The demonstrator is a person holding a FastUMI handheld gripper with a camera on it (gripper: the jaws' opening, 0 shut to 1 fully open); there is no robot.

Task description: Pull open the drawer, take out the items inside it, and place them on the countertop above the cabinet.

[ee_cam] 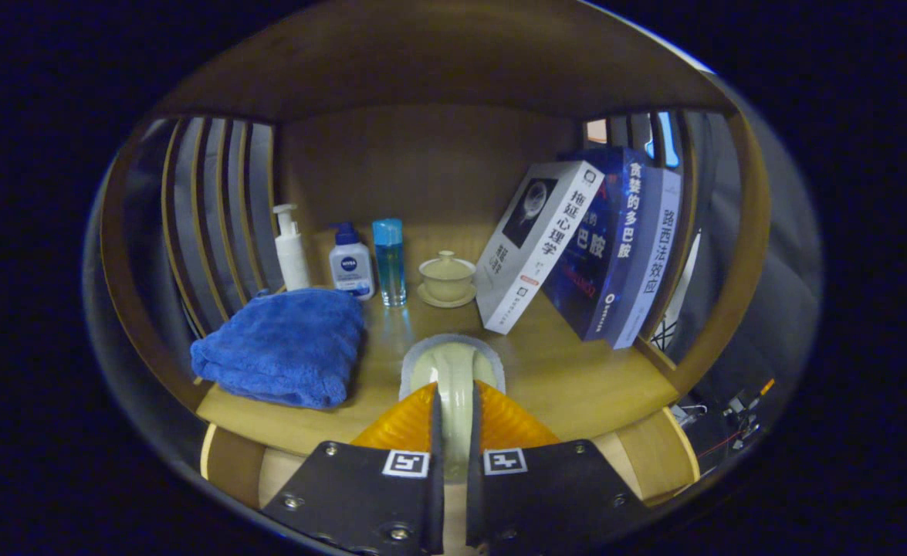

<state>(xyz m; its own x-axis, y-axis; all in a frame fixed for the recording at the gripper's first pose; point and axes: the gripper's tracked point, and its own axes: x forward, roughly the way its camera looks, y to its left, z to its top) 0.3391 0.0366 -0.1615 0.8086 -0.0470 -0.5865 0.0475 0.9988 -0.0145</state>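
Clearly pale glossy dish (453, 371), clamped edgewise by tool (454, 421)

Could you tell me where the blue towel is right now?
The blue towel lies folded on the countertop, left of the fingers, before the bottles.

A folded blue towel (283, 347) lies at eight o'clock of the lidded cup (447, 274) on its saucer (445, 300). Three bottles (351, 264) (one with a pump) stand at nine o'clock, and three leaning books (577, 247) at three o'clock.
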